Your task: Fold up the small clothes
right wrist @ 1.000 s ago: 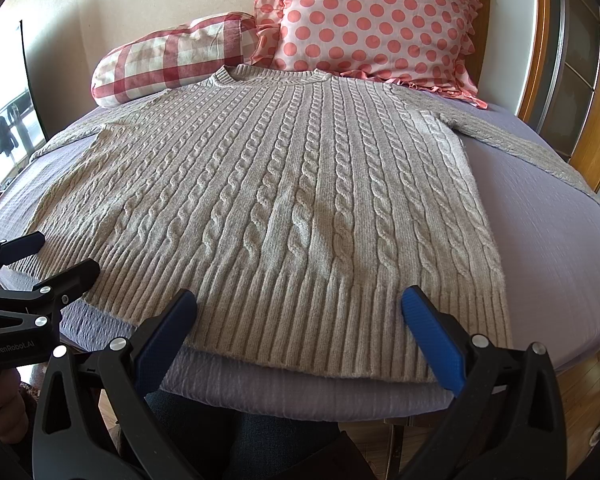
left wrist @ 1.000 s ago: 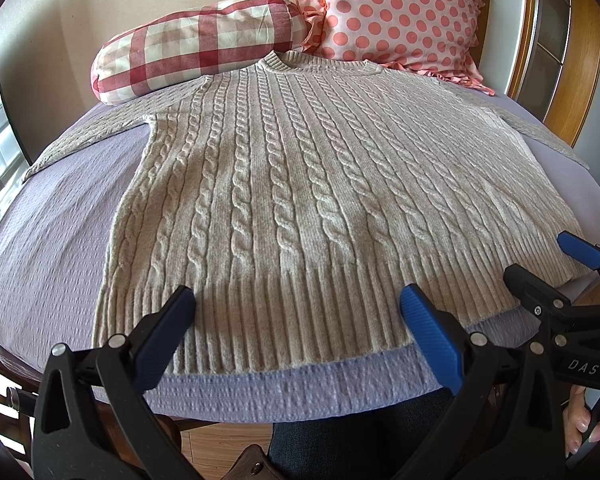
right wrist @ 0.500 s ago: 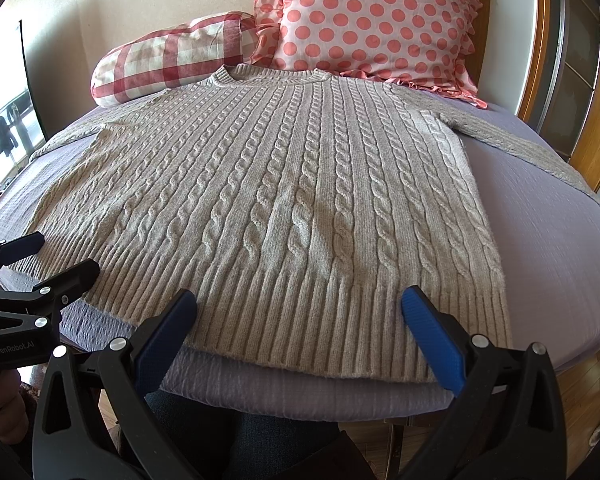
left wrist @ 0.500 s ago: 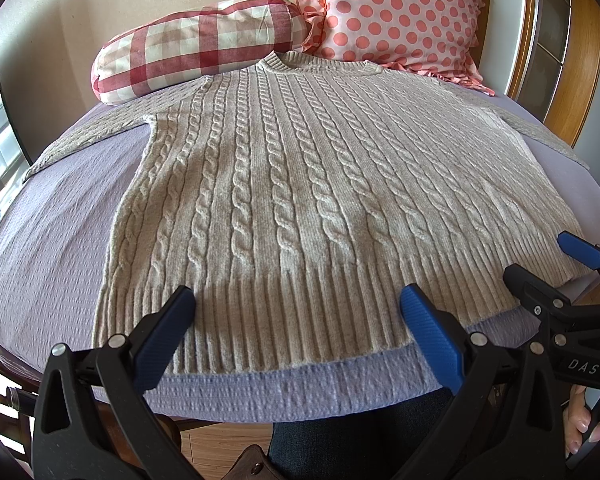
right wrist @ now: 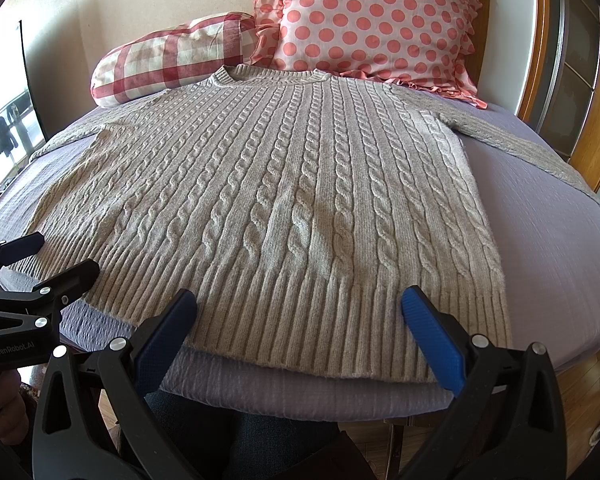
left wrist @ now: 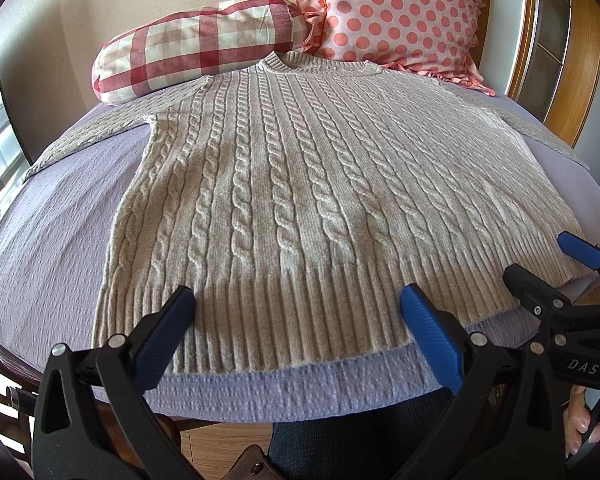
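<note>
A grey cable-knit sweater (left wrist: pixel 308 184) lies flat and face up on a lilac-covered surface (left wrist: pixel 52 248), collar far, ribbed hem near, sleeves spread out to both sides. It also shows in the right wrist view (right wrist: pixel 284 208). My left gripper (left wrist: pixel 296 312) is open and empty, hovering just above the hem left of centre. My right gripper (right wrist: pixel 300 316) is open and empty above the hem right of centre. Each gripper shows in the other's view, the right gripper (left wrist: pixel 548 264) at the right edge and the left gripper (right wrist: pixel 48 256) at the left edge.
A red-and-cream checked bolster (left wrist: pixel 196 44) and a pink polka-dot pillow (left wrist: pixel 396 16) lean against the wall behind the collar. A wooden door frame (left wrist: pixel 580 72) stands at the right. The person's legs (right wrist: pixel 236 440) are below the near edge.
</note>
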The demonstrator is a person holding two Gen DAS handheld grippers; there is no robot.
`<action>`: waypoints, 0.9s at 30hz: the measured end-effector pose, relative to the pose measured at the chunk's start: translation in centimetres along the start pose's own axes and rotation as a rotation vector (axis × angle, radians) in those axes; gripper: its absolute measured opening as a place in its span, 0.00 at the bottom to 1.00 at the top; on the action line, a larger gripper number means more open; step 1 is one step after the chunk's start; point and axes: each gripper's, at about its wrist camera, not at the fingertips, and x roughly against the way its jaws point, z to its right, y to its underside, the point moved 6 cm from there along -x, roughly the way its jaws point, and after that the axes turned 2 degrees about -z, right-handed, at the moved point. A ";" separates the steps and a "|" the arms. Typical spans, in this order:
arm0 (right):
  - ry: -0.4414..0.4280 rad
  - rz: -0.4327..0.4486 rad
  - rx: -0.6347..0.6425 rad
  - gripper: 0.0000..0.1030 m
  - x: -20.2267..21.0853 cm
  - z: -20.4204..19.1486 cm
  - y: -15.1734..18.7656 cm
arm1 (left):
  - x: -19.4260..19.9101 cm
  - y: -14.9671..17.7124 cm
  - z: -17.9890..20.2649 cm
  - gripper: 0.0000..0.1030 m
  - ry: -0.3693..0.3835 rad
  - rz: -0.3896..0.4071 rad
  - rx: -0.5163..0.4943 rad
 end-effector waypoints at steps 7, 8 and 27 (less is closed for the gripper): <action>0.000 0.000 0.000 0.99 0.0 0.0 0.0 | 0.0 0.0 0.0 0.98 0.000 0.000 0.000; 0.000 0.000 0.000 0.99 0.0 0.0 0.0 | 0.0 0.0 0.0 0.98 0.000 0.000 0.000; -0.006 0.003 0.008 0.99 0.1 0.0 0.0 | 0.0 0.0 0.0 0.98 0.000 0.000 -0.003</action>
